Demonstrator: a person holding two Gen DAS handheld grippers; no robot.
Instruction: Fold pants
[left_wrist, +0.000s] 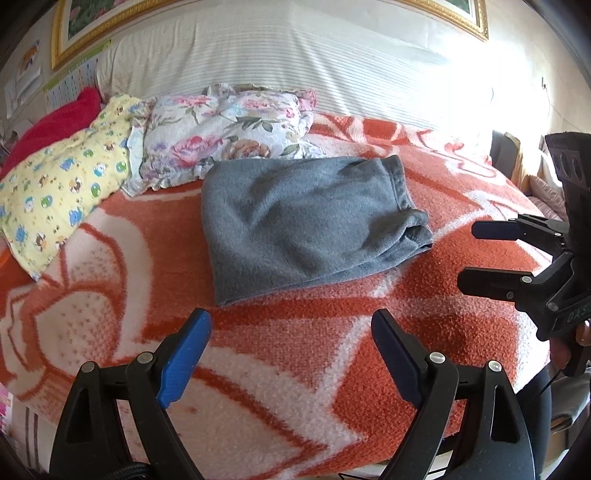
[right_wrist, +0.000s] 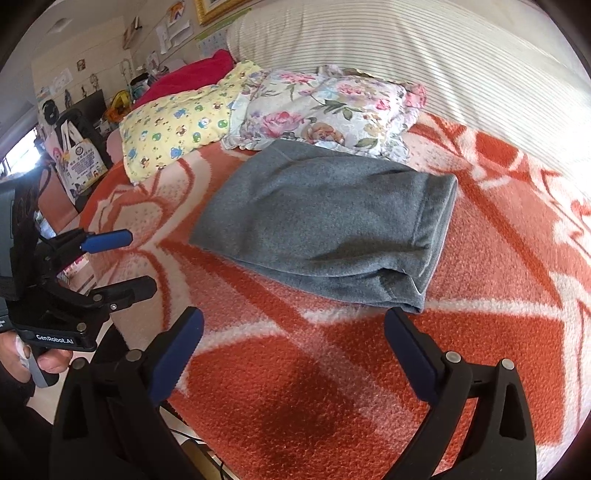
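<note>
A: What's biggest in view?

B: The blanket (left_wrist: 461, 206), orange-red and white, spread over the whole bed. Behind it a striped white bolster (left_wrist: 295, 55) runs along the wall, under a gold-framed picture (left_wrist: 62, 40).

A: And next in size?

B: The pants (left_wrist: 306, 218), grey fleece, folded into a compact bundle. They lie flat on the blanket near its middle, with nothing gripping them. From the right wrist the pants (right_wrist: 325, 225) show the hemmed, layered edge on the right and the smooth fold on the left.

A: What's beside them?

B: A floral pillow (left_wrist: 225, 129) touches their far edge. Left of that lies a yellow pillow (left_wrist: 62, 181) with cartoon prints, and behind it something red (left_wrist: 55, 122), only partly seen.

A: The tools?

B: The left gripper (left_wrist: 291, 354) hovers over the blanket at the near side of the pants, jaws spread wide, holding nothing. Its blue pads (left_wrist: 184, 362) are clear of the cloth. The right gripper (right_wrist: 293, 354) sits likewise, near the pants' corner, jaws wide apart and empty.

A: Do they see each other?

B: Yes. The right gripper (left_wrist: 484, 254) shows at the left camera's right edge, fingers parted. The left gripper (right_wrist: 125, 258) shows at the right camera's left edge, also parted, with the person's fingers (right_wrist: 51, 363) on its handle.

A: Anything smaller?

B: A printed tote bag (right_wrist: 79, 158) beyond the bed's far left.
</note>
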